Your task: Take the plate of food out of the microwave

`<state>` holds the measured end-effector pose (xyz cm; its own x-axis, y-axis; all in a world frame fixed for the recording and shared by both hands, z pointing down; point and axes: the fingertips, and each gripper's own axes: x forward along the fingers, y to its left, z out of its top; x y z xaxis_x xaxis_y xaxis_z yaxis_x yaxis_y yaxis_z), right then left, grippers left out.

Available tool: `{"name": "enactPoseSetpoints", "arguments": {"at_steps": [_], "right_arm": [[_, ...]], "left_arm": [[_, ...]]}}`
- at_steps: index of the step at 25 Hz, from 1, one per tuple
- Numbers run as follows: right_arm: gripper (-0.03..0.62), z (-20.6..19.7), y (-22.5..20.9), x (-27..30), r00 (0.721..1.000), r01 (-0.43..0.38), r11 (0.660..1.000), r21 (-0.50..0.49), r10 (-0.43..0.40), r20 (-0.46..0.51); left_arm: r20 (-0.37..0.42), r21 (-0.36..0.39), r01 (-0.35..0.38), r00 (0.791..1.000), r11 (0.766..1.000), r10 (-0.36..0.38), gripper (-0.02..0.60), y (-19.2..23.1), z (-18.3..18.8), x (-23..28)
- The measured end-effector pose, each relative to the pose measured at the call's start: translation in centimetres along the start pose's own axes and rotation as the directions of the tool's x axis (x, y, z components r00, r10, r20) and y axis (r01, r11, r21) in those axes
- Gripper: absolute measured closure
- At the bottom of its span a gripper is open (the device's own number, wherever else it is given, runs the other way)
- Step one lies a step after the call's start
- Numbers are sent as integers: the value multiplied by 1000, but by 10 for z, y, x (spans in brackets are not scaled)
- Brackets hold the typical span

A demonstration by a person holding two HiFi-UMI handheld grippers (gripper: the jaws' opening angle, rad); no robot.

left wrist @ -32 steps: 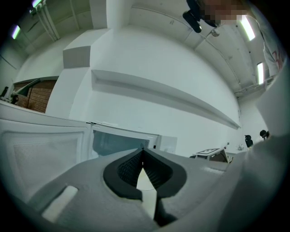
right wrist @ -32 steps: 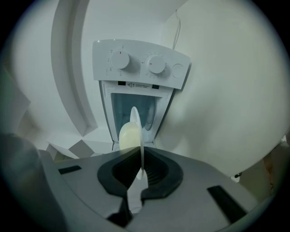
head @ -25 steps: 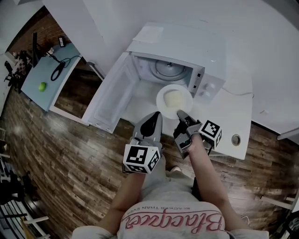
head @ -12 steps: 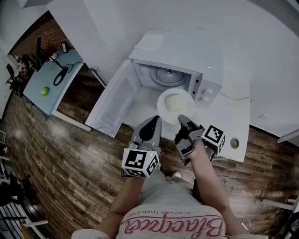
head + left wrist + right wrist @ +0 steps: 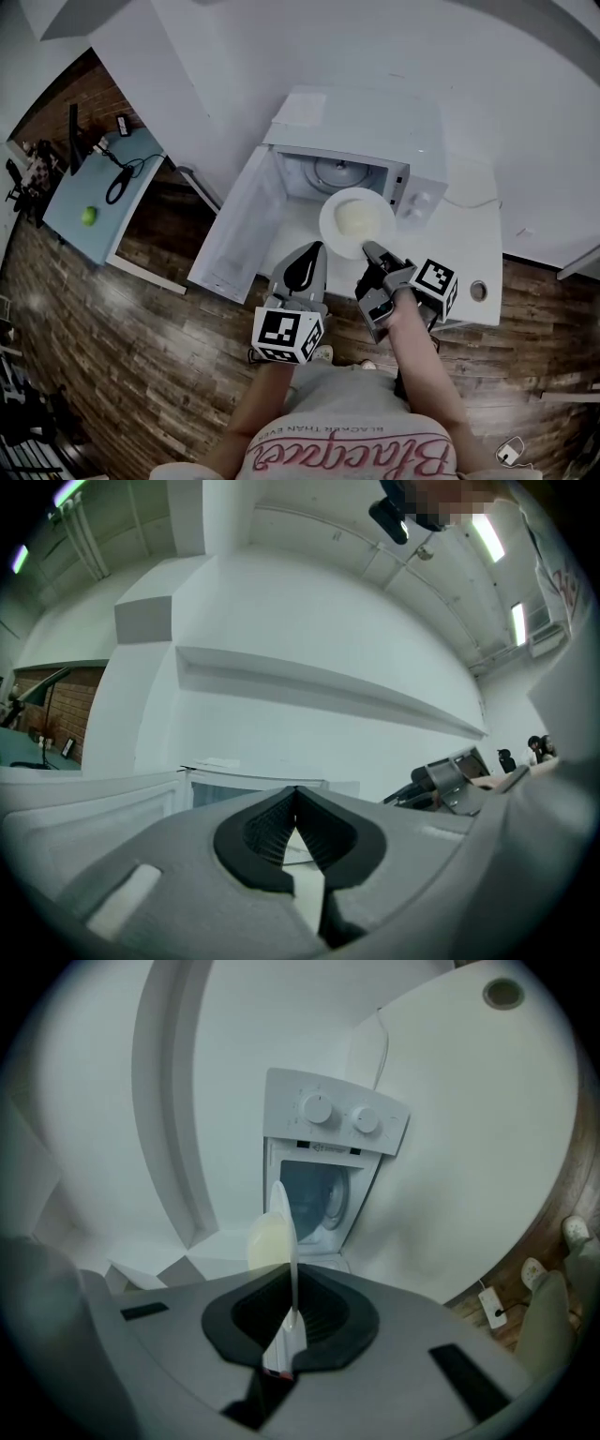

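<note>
Plate (image 5: 356,221), rim pinched in my right tongs (image 5: 373,251), hangs ahead of them outside the microwave (image 5: 370,127); left tongs (image 5: 302,265) closed, empty; I reckon only set-down remains.

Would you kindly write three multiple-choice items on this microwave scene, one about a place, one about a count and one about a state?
1. Where is the round white plate of pale food relative to the white microwave oven?
A. on top of it
B. deep inside it
C. in front of its open cavity

2. How many round knobs does its control panel carry?
A. two
B. one
C. four

3. What is the right tool doing?
A. standing wide open and empty
B. gripping the plate's rim
C. closed on nothing

Answers:
1 C, since the head view shows the plate in front of the open cavity.
2 A, since the right gripper view shows two knobs side by side.
3 B, since its jaws pinch the plate's edge between them.
</note>
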<state>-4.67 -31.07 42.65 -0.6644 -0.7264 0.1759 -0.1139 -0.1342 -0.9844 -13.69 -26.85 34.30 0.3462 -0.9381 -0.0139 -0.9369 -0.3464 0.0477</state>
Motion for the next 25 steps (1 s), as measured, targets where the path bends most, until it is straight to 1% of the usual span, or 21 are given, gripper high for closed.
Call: {"name": "enactPoseSetpoints", "arguments": {"at_steps": [3, 7, 10, 12, 14, 16, 19, 23, 25], "right_arm": [[574, -4, 14, 3, 1000, -8, 1000, -6, 8, 17], [574, -12, 30, 10, 999, -32, 999, -8, 32, 25], [574, -16, 38, 14, 998, -36, 999, -21, 37, 44], [574, -20, 42, 19, 997, -33, 999, -23, 35, 72], [574, -23, 45, 24, 994, -32, 999, -22, 34, 99], [574, -26, 47, 28, 993, -34, 999, -20, 37, 115], [574, -28, 49, 30, 989, -36, 999, -23, 39, 143], [574, -27, 55, 32, 983, -51, 999, -19, 53, 175], [574, -27, 57, 32, 982, -52, 998, -20, 55, 178]], "left_arm": [[22, -9, 23, 1000, 1000, -22, 575, 6, 10, -2], [50, 13, 55, 997, 998, -56, 575, 14, 20, -3], [68, 4, 86, 994, 996, -86, 575, 18, 24, -1], [75, -31, 108, 992, 994, -106, 575, 28, 27, -1], [88, -84, 126, 989, 988, -119, 575, 39, 32, -1], [102, -109, 146, 986, 983, -135, 575, 45, 37, -1], [109, -99, 169, 981, 981, -158, 575, 50, 42, -1], [102, -79, 178, 980, 981, -170, 575, 54, 45, -1], [100, -84, 183, 980, 980, -174, 575, 54, 44, -1]]}}
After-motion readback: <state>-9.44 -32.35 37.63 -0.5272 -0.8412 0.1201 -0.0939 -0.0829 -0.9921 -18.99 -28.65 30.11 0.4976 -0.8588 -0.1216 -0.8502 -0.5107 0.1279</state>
